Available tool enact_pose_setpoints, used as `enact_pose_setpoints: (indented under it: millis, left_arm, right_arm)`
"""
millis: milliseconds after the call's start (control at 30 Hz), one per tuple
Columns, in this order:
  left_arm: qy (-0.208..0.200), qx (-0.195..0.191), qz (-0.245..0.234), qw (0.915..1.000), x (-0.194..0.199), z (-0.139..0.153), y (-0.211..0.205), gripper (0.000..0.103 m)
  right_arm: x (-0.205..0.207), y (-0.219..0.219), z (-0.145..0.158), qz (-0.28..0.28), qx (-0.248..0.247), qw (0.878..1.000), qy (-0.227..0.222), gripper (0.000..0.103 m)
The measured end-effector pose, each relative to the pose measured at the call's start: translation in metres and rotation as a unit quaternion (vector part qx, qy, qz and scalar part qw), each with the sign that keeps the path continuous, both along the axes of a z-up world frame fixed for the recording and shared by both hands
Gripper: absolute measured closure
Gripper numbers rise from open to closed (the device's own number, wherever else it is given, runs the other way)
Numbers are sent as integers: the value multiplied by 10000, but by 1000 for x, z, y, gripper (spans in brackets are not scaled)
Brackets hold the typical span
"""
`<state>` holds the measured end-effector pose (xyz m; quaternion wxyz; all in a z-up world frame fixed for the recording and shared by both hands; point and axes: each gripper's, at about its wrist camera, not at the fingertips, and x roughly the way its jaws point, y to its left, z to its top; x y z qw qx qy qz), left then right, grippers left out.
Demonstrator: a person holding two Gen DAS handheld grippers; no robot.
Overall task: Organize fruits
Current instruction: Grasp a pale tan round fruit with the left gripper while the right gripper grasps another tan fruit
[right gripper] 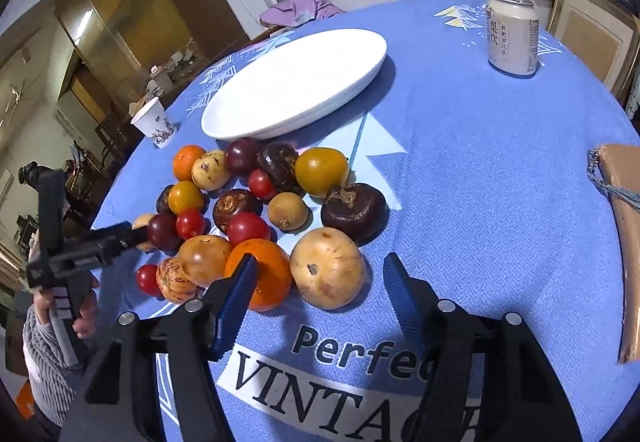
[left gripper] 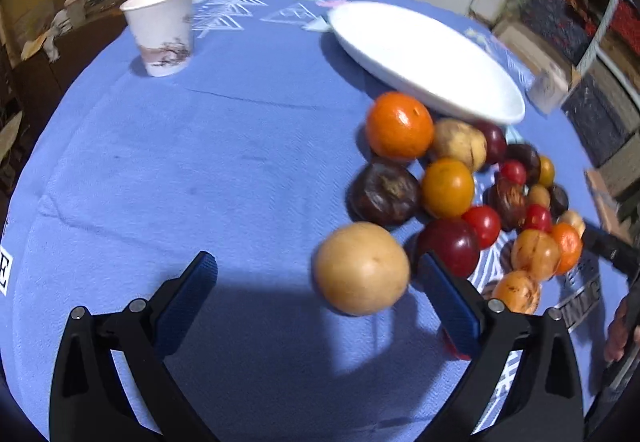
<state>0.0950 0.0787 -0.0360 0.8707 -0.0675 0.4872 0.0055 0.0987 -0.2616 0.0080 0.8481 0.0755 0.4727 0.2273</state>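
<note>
A: How many fruits (right gripper: 256, 218) are on the bench (right gripper: 480, 178)?

B: About nineteen in the right wrist view, in one heap just in front of the single white plate (right gripper: 296, 86), which holds none. Some hide behind others, so the count is rough. Roughly four are small red ones and three orange; the rest are dark or tan.

A: Anything else?

B: One paper cup (left gripper: 160, 28) near the far left edge, one can (right gripper: 512, 36) far right, one brown pouch (right gripper: 624, 218) at the right edge.

A: The tongs?

B: The left tongs (left gripper: 316, 282) stand wide, holding nothing; a tan round fruit (left gripper: 362, 268) lies between the fingers, nearer the right one. The right tongs (right gripper: 320, 282) are partly open, gripping nothing, with a spotted tan fruit (right gripper: 328, 268) between the tips.

A: Room to move?

B: Bare blue cloth left of the heap, and between the heap and the can.
</note>
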Motion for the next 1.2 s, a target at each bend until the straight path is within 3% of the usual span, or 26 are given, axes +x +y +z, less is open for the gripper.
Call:
enact_pose_setpoints:
  millis: [167, 233, 267, 300, 433, 500, 567, 667, 867, 900, 933, 967, 1033, 1200]
  left_arm:
    - [40, -57, 90, 9999, 3, -5, 0, 4]
    - [-31, 762, -41, 9971, 2, -12, -15, 4]
    - [-365, 949, -117, 9947, -4, -9, -19, 4]
    - [-393, 993, -140, 9942, -5, -8, -21, 4]
    - [-298, 640, -30, 9975, -1, -13, -14, 4]
    - [-308, 709, -8, 9970, -1, -13, -16, 4]
    - [-303, 645, 14, 9975, 0, -15, -14, 4]
    - [-320, 631, 24, 9975, -3, -16, -14, 4]
    - [-354, 628, 152, 9973, -3, -14, -16, 4]
    - [-392, 593, 120, 9974, -4, -13, -15, 7]
    - [-437, 557, 89, 9974, -4, -12, -15, 20]
    - [-511, 519, 49, 9973, -5, -10, -16, 27]
    - [-607, 528, -110, 9967, -8, -7, -21, 54]
    - [-643, 395, -318, 9966, -9, -5, -25, 58]
  right_arm:
    - [4, -3, -4, -93, 251, 9995, 143, 39]
    - [4, -4, -3, -36, 236, 9996, 147, 43]
    - [3, -5, -2, -30, 166, 9997, 148, 44]
    - [2, -9, 0, -72, 90, 9999, 122, 44]
    - [3, -12, -1, -129, -213, 9996, 100, 44]
    - [4, -7, -4, -61, -274, 9995, 141, 44]
    - [5, 2, -6, 7, -341, 9993, 121, 48]
    - [10, 9, -6, 105, -295, 9993, 194, 63]
    - [11, 11, -9, 188, -237, 9993, 199, 65]
    - [8, 13, -9, 194, -281, 9994, 111, 65]
    - [3, 16, -8, 217, -386, 9990, -68, 65]
    - [0, 18, -9, 239, -468, 9984, -211, 65]
    - [-10, 21, -9, 276, -627, 9963, -512, 65]
    - [-17, 22, -8, 289, -690, 9947, -707, 65]
